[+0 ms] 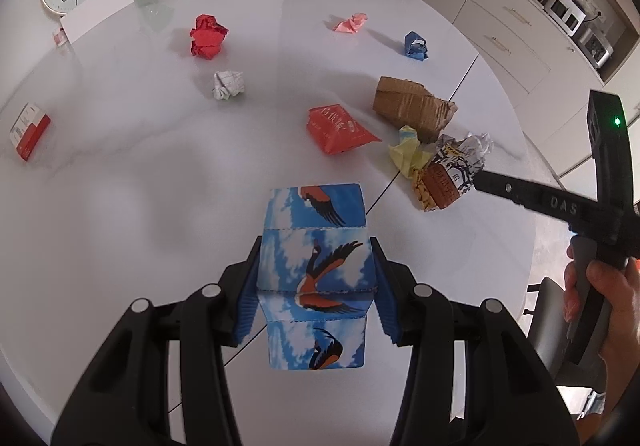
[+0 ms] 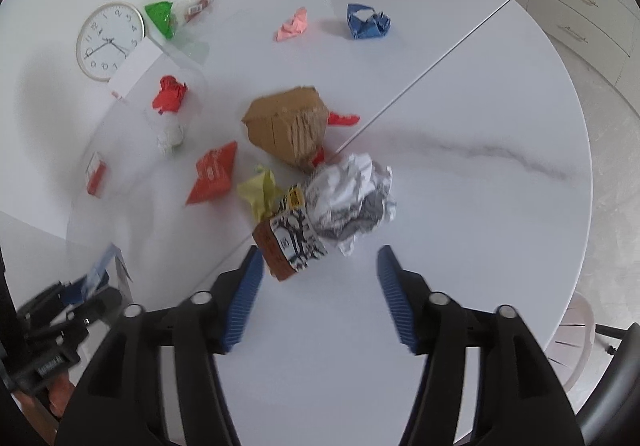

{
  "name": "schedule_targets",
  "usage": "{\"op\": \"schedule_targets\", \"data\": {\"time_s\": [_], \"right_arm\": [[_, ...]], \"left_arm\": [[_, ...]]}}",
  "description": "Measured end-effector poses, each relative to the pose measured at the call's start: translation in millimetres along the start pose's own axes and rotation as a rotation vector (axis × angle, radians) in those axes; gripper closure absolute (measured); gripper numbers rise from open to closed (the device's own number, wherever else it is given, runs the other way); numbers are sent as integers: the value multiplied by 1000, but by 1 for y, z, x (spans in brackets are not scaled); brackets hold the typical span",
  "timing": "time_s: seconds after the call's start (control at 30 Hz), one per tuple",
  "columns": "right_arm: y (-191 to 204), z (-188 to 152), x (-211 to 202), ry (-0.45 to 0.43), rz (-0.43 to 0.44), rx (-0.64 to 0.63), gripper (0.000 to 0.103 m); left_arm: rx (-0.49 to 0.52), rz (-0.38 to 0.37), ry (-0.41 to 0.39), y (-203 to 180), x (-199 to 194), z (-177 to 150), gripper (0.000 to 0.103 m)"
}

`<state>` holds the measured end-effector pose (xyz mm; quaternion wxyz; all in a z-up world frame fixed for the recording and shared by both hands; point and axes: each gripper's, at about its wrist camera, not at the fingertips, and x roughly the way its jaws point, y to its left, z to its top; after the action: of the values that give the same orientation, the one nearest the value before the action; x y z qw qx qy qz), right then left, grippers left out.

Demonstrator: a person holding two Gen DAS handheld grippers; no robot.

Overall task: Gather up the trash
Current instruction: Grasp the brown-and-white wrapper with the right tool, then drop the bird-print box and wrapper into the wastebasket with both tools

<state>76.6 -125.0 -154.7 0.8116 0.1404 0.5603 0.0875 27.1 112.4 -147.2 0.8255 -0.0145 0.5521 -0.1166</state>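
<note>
The white marbled surface [image 2: 460,93] fills both views, litter scattered across it. Biggest piece is the torn cardboard scrap [image 2: 286,123] at centre of the right wrist view: stiff, light, best pinched across a flat edge. Just below it lies the crumpled silver snack wrapper [image 2: 340,205], its printed end touching a yellow paper wad [image 2: 260,191]; it looks featherlight, crackly and springy, so a squeeze across the bunched middle should hold better than the slippery printed end. The right hand-held gripper [image 2: 320,278] hangs over it, jaws standing wide with nothing between the pads, the wrapper's printed end just beside the left pad. In the left wrist view, the left hand-held gripper [image 1: 316,278] is clamped on a folded blue bird-print box [image 1: 316,274] at lower centre, pads pressing both sides. Smaller paper balls sit further up the frame: red [image 1: 208,35], blue [image 1: 416,45], pink [image 1: 352,22], white [image 1: 229,85] — all soft, easy pinches.
</note>
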Motion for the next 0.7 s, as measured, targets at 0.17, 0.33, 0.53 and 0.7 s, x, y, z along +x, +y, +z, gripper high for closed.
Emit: {"op": "schedule_targets", "data": {"time_s": [0.17,0.33,0.53,0.7], "right_arm": [[2,-7,13,20,31,12,34],[1,-5,29,23,95,100,37],[-5,-4,41,23,199,219,96],[4,-1,31,-12,208,177,99]], "left_arm": [[-6,-4,13,5,5,-1,55],[-8,-9,19,7,8,-1,55],[-2,-11,20,7,8,-1,55],[13,-6,17,5,5,0,55]]}}
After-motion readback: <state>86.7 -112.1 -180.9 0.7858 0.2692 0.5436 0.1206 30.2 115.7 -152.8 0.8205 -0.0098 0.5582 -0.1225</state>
